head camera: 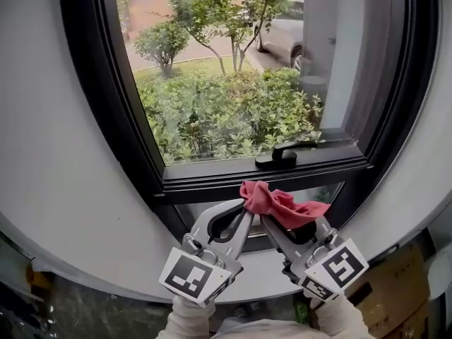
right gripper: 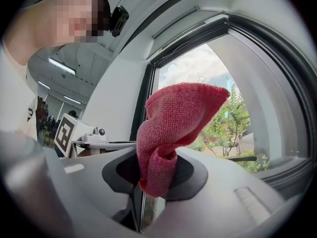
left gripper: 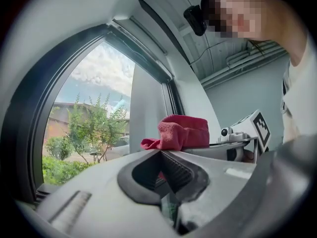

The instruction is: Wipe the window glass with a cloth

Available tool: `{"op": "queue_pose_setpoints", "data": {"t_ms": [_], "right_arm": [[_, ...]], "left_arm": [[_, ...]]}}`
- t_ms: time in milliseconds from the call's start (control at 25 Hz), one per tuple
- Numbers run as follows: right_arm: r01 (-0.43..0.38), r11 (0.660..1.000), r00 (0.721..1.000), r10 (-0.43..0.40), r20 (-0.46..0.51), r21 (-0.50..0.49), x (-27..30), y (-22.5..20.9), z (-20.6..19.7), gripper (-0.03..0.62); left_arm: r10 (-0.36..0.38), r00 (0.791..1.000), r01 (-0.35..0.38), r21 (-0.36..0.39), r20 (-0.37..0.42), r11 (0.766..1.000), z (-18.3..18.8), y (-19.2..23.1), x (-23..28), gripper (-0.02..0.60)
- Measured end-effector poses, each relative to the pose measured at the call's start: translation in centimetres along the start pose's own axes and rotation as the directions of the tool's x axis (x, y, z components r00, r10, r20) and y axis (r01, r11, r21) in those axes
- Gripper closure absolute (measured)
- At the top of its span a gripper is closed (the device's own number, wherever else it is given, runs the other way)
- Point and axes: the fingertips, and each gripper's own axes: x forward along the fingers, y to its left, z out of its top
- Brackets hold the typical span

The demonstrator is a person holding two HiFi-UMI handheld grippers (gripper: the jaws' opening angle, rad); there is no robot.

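Jointly, cloth [head camera: 284, 205] gripped, left tongs [head camera: 246, 203], right tongs [head camera: 277, 227]

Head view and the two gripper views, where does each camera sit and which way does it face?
Head view: on the person's head, facing steeply down at the window glass; shows both sleeves, left hand-held gripper and right hand-held gripper.
Left gripper view: rides the left one, faces along its shut jaws toward the window; person above right.
Right gripper view: mirrored; person above left.
All share the red cloth, pinched by both.

Dark window frame crossbar [head camera: 212, 175]; black handle [head camera: 282, 155] on it, right of centre.
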Motion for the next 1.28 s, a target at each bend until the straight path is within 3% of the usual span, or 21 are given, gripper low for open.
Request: {"op": "queue_pose_setpoints", "data": {"t_ms": [240,360,440,600,760,880,1040,1280], "right_arm": [[0.027,0.985,0.998,-0.035,-0.046,-0.171,3.9,-0.4,0.2,0.464],[0.06,0.928,0.996,-0.081,-0.04,-0.368,6.0,-2.0,2.3,0.465],[0.099,0.845,0.987,-0.149,-0.053,-0.526,7.4,-4.1,4.2,0.467],[0.182,0.605,0.957,-0.29,-0.001,-0.775,10.7,-9.1,10.3,0.467],[0.216,0.361,0.927,-0.368,0.075,-0.907,14.3,-13.2,16.1,0.468],[0.217,0.222,0.907,-0.405,0.112,-0.951,15.9,-15.0,18.6,0.467],[0.222,0.097,0.891,-0.424,0.161,-0.97,17.1,-16.2,22.6,0.47],[0.25,0.043,0.88,-0.428,0.208,-0.967,17.9,-16.6,26.0,0.472]], "left_arm": [[-0.012,1.0,0.012,-0.079,0.011,0.997,-1.2,3.3,-0.6,0.581],[-0.011,1.0,0.012,-0.08,0.014,0.997,-1.4,4.2,-0.7,0.581],[-0.004,1.0,0.005,-0.079,0.014,0.997,-1.5,4.7,-0.7,0.581],[0.015,1.0,-0.013,-0.068,0.026,0.998,-1.1,5.6,-0.6,0.581],[0.045,0.999,-0.044,-0.077,0.01,0.996,-1.7,6.8,-0.1,0.581],[0.048,0.999,-0.047,-0.062,0.019,0.997,-2.2,7.5,0.7,0.581],[0.057,0.998,-0.056,-0.064,0.02,0.996,-1.8,8.4,1.2,0.581],[0.06,0.998,-0.059,-0.068,0.019,0.996,-1.5,9.0,2.2,0.581]]}}
